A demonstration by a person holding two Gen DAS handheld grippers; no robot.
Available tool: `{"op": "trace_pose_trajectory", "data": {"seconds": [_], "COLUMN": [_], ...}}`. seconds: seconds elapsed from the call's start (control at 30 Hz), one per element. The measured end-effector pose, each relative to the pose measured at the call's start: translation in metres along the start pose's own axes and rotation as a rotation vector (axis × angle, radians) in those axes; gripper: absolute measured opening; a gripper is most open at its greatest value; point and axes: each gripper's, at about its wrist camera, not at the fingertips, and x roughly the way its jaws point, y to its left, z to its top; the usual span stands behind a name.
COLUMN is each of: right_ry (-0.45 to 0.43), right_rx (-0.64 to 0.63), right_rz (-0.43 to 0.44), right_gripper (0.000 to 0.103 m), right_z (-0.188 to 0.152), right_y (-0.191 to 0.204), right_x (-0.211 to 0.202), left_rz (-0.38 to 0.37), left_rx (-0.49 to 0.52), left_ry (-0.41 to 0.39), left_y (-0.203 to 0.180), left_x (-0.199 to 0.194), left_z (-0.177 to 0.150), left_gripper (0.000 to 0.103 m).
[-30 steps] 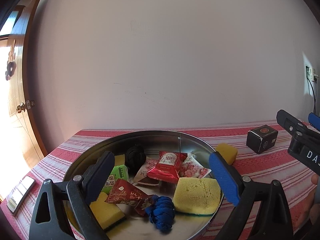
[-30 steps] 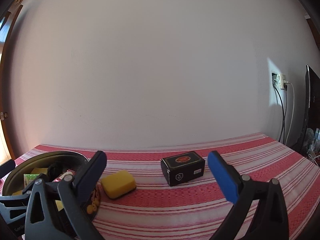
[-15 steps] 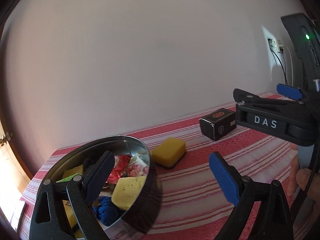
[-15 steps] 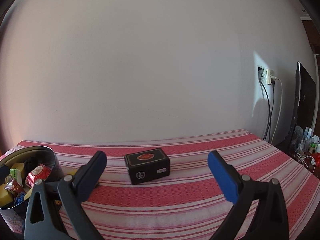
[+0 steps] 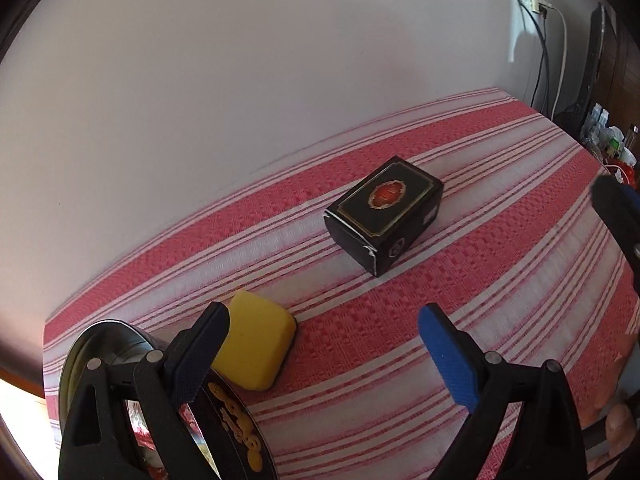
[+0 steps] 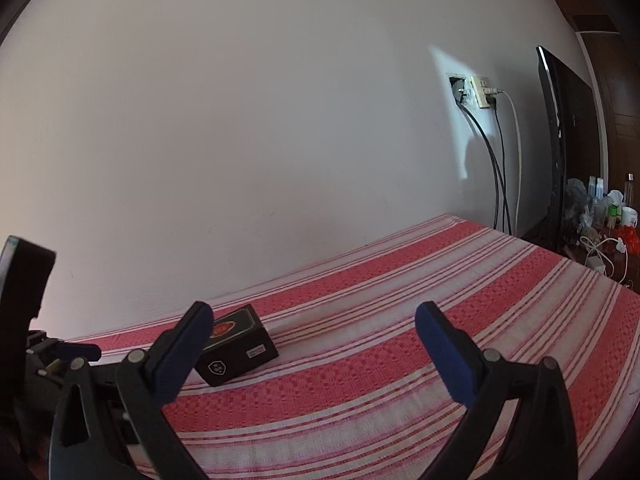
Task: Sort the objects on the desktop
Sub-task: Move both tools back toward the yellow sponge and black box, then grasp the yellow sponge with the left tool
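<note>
A black box (image 5: 386, 214) with a red and gold emblem on its top lies flat on the red and white striped tablecloth (image 5: 500, 280), out in the open part of the table and not far from the plain wall (image 5: 240, 80) behind it. One short end of the box shows a torn white edge at its corner. In the right wrist view the same box (image 6: 236, 346) sits just past the left finger's tip, low on the left, with a small white label on its long side.

Nearer to the left camera a yellow sponge (image 5: 256, 344) lies on the cloth, apart from the box and just beside a round metal tin (image 5: 100, 340) whose dark outer wall carries gold ornament. Whether sponge and tin touch is hidden by the finger in front. Something red shows inside the tin, too covered to name.

The left gripper (image 5: 320, 356) hangs above the cloth with its jaws spread wide and nothing between them; the sponge sits by its left finger. The right gripper (image 6: 310, 354) is likewise spread wide and empty over bare cloth to the right of the box. Part of it appears at the right edge of the left view, with fingertips (image 5: 618, 420) of the person's hand low in that corner.

On the far right, cables (image 6: 500, 168) drop from a wall socket (image 6: 478, 90) beside a dark screen (image 6: 568, 140)
</note>
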Motion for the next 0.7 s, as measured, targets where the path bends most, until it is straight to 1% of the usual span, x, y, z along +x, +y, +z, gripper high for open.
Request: {"op": "trace_pose_trajectory", "data": {"seconds": [0.07, 0.13, 0.23, 0.3, 0.43, 0.5, 0.57, 0.63, 0.7], "right_ry": [-0.012, -0.021, -0.018, -0.013, -0.021, -0.026, -0.021, -0.019, -0.021], "right_rx": [-0.017, -0.031, -0.04, -0.039, -0.03, -0.016, -0.005, 0.004, 0.011], "right_rz": [0.001, 0.005, 0.015, 0.021, 0.021, 0.024, 0.024, 0.022, 0.02], "right_gripper": [0.103, 0.103, 0.103, 0.103, 0.103, 0.103, 0.103, 0.103, 0.103], "right_z": [0.0, 0.001, 0.001, 0.001, 0.003, 0.004, 0.004, 0.005, 0.005], "right_y": [0.002, 0.005, 0.008, 0.009, 0.008, 0.006, 0.004, 0.003, 0.002], "right_x": [-0.003, -0.005, -0.006, -0.005, -0.006, -0.008, -0.007, -0.006, -0.006], "left_rz": [-0.024, -0.006, 0.069, 0.089, 0.055, 0.057, 0.035, -0.005, -0.003], "left_rx": [0.018, 0.041, 0.081, 0.096, 0.083, 0.078, 0.036, -0.03, -0.032], "left_ry": [0.098, 0.167, 0.189, 0.202, 0.279, 0.309, 0.333, 0.368, 0.372], "left_y": [0.009, 0.012, 0.014, 0.015, 0.016, 0.015, 0.019, 0.025, 0.025], "left_x": [0.018, 0.034, 0.049, 0.057, 0.07, 0.074, 0.076, 0.078, 0.076], "left_z": [0.006, 0.006, 0.005, 0.004, -0.003, -0.007, -0.01, -0.012, -0.016], "left_gripper": [0.097, 0.097, 0.097, 0.097, 0.097, 0.097, 0.096, 0.092, 0.09]}}
